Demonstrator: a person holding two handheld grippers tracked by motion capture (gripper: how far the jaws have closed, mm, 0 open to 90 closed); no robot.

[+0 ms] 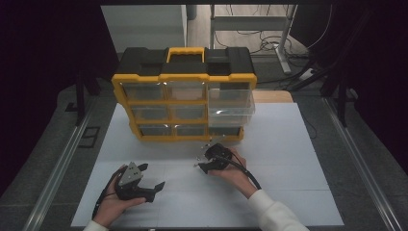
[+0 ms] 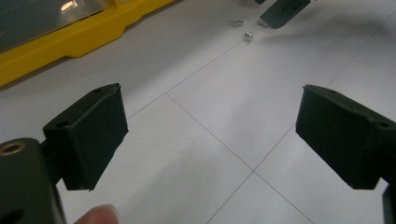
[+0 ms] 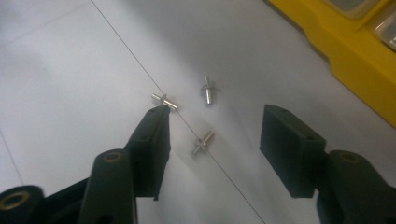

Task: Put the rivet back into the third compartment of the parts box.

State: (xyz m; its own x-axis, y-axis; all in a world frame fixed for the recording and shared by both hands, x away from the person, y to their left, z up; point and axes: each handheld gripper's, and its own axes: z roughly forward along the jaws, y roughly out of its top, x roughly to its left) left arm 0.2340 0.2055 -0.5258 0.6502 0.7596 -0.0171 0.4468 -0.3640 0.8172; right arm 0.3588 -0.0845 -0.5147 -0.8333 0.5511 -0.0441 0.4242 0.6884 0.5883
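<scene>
Hovering low over the white table top (image 1: 288,159), my right gripper (image 3: 212,140) has its jaws spread wide, and nothing is pinched between them. Three small metal rivets lie loose on the sheet just in front of the yellow organiser (image 1: 185,98), which I take as my landmark. One rivet (image 3: 203,142) lies between the spread jaws, nearer the left one and touching neither. A second rivet (image 3: 164,101) lies right at the tip of that left jaw; I cannot tell whether it touches. The third rivet (image 3: 208,90) lies a little beyond the jaws, toward the organiser's yellow base.

From the high view, the right gripper (image 1: 211,159) sits just in front of the organiser's lower right corner, held in my right hand (image 1: 235,171). One clear drawer (image 1: 231,108) on the organiser's right side is pulled partway out, above that spot.

My left gripper (image 2: 210,135) is well apart from the organiser, further toward me and to the left, with its jaws also spread wide over bare sheet and holding nothing. In its own view the rivets (image 2: 247,35) show as small bright specks far ahead, near the organiser's base (image 2: 70,42).
</scene>
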